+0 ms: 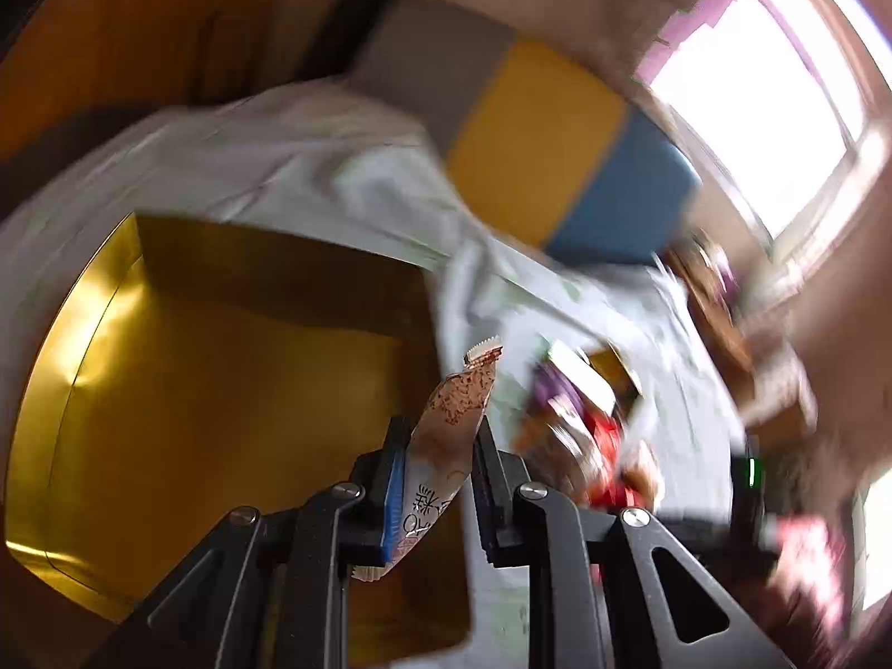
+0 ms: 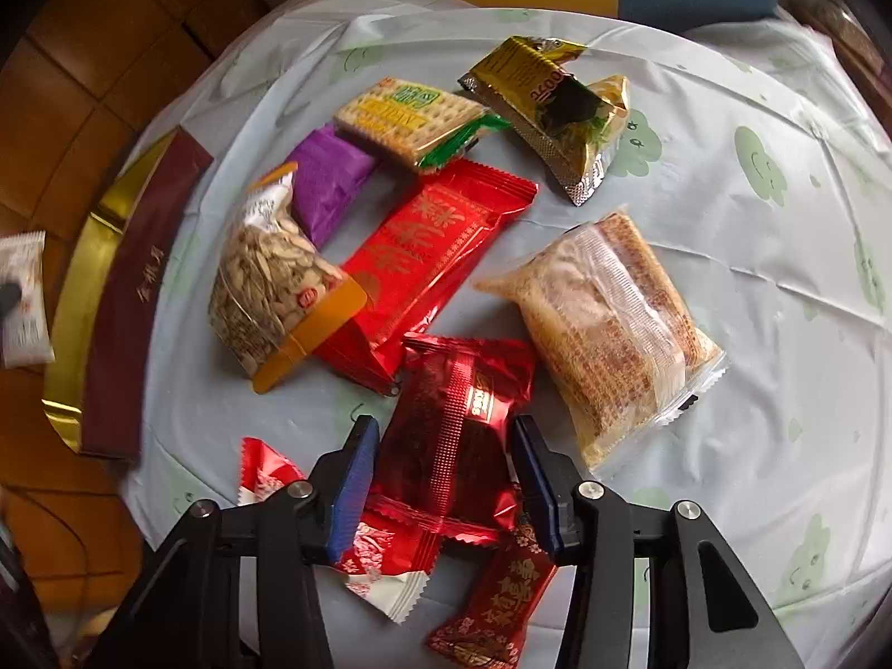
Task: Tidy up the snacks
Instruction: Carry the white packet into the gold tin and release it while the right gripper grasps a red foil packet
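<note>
My left gripper [image 1: 440, 423] is shut on a brown-and-white snack packet [image 1: 457, 396] that stands up between its pads, over the open gold box [image 1: 167, 390]; the view is blurred. The same packet [image 2: 22, 295] shows at the far left of the right wrist view, above the box's gold rim [image 2: 100, 234]. My right gripper [image 2: 441, 423] points down at the table with a dark red foil packet [image 2: 451, 435] between its blue pads [image 2: 351, 485], which touch both of its sides. The packet lies on other small red packets [image 2: 490, 607].
A pile of snacks lies on the cloud-print tablecloth [image 2: 752, 279]: seed bag [image 2: 267, 279], purple packet [image 2: 329, 178], crackers [image 2: 407, 117], long red packet [image 2: 429, 245], gold packet [image 2: 552, 111], clear wafer pack [image 2: 607, 334]. The box's maroon side [image 2: 139, 290] borders the table's left edge.
</note>
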